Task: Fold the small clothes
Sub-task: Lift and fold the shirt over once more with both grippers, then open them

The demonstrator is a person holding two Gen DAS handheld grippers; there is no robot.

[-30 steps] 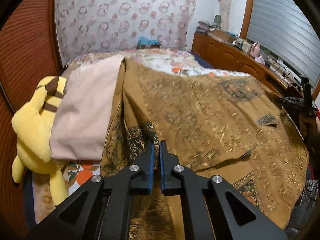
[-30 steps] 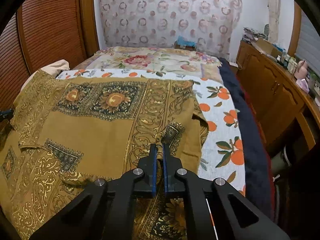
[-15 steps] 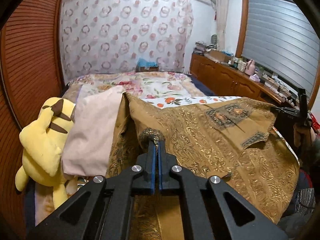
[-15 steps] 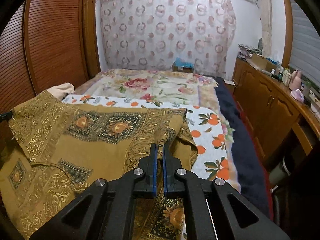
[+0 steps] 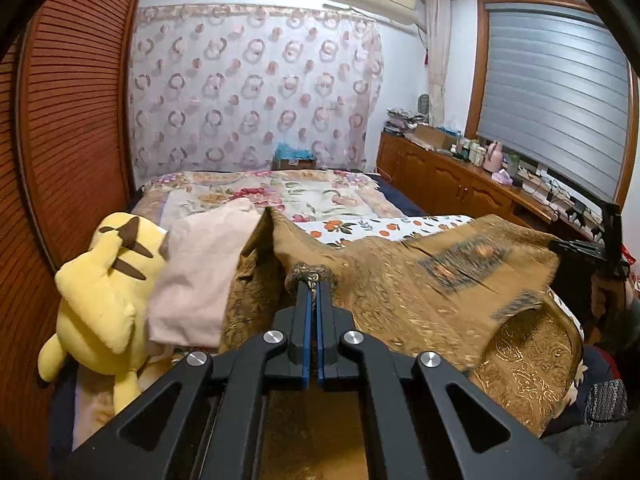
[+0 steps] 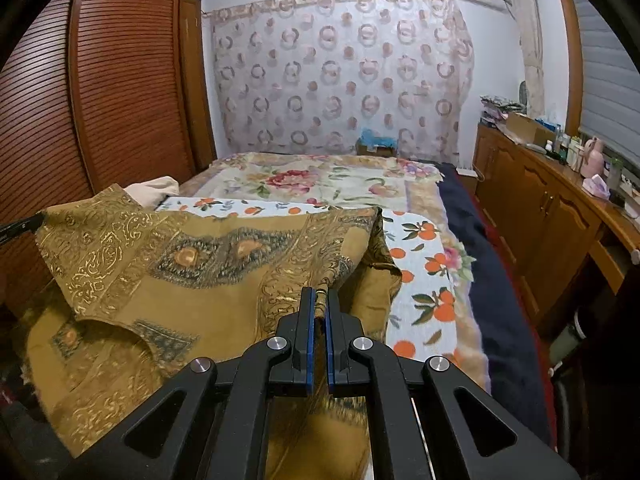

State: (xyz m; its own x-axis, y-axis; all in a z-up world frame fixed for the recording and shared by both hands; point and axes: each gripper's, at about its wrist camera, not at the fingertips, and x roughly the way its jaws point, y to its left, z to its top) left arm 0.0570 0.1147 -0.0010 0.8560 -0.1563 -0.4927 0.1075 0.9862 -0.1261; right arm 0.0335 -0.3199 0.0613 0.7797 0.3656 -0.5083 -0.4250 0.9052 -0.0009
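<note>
Pinching a bunched fold of the brown-gold garment (image 5: 400, 292), the left gripper (image 5: 314, 286) has its blue-lined jaws pressed together on the fabric, which humps over the fingertips and drapes away to the right of the claw and below it. To the left of that claw lie a pale pink cloth (image 5: 200, 272) and, farther left, a yellow plush toy (image 5: 100, 304). Ahead of it, past the garment, the bed (image 5: 280, 192) shows a flowered cover and a white sheet printed with oranges.

The right gripper (image 6: 318, 296) is likewise clamped tight on a thin gathered edge of the same garment (image 6: 160, 280), with cloth running between the blue pads and down under the claw. From there the garment spreads to the left, its raised far edge sagging between the two grips. Right of this claw the orange-print sheet (image 6: 424, 280) lies bare, then a dark blue blanket (image 6: 496, 300) and a wooden cabinet (image 6: 540, 208).

No brand, label or lettering can be read anywhere; the small bottles on the cabinet are too tiny to make out.
</note>
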